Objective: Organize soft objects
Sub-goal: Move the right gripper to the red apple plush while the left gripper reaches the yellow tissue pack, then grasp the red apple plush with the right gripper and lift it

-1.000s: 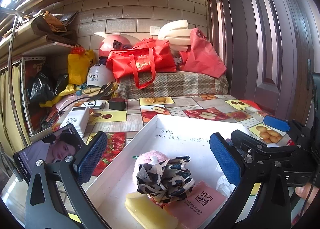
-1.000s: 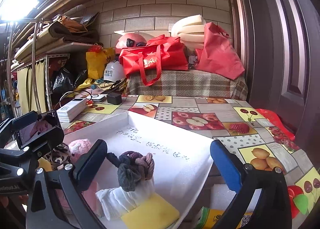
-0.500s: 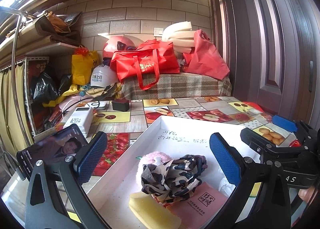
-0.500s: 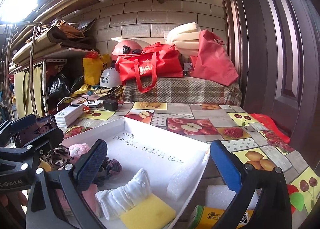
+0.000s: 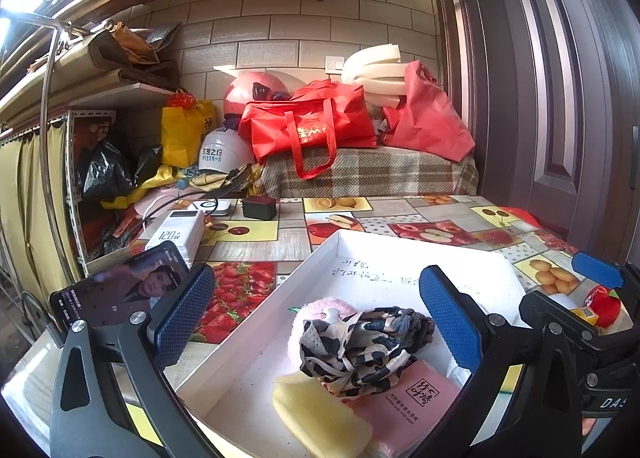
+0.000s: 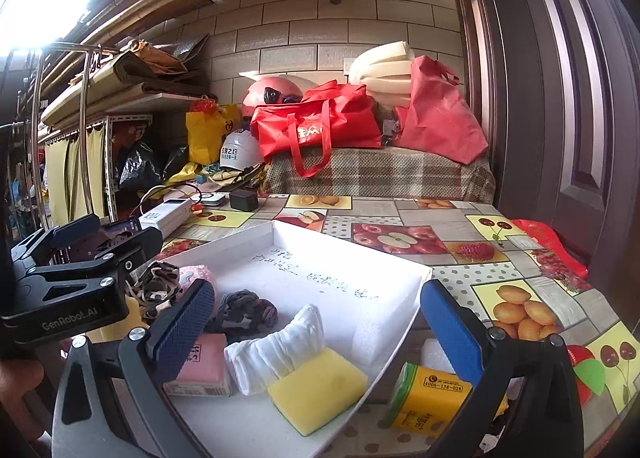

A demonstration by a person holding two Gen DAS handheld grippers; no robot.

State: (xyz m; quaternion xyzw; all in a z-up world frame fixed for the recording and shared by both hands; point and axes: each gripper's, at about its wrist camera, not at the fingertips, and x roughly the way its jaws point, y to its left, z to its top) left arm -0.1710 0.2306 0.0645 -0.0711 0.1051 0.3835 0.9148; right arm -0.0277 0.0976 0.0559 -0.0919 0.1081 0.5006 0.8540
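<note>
Both grippers, left gripper (image 5: 316, 322) and right gripper (image 6: 316, 322), gape wide and hold nothing over the white tray (image 6: 384, 322), all soft items already inside; next grab looks like the white scrunchie (image 6: 276, 350) at 6 o'clock beside the yellow sponge (image 6: 320, 390): pinch mid-fold, lift straight

Your left wrist camera sits low and close at the near left of the white foam tray (image 5: 320, 258), facing the brick wall. Your right wrist camera looks likewise from the tray's (image 6: 400, 270) near right. Both share the tray.
</note>
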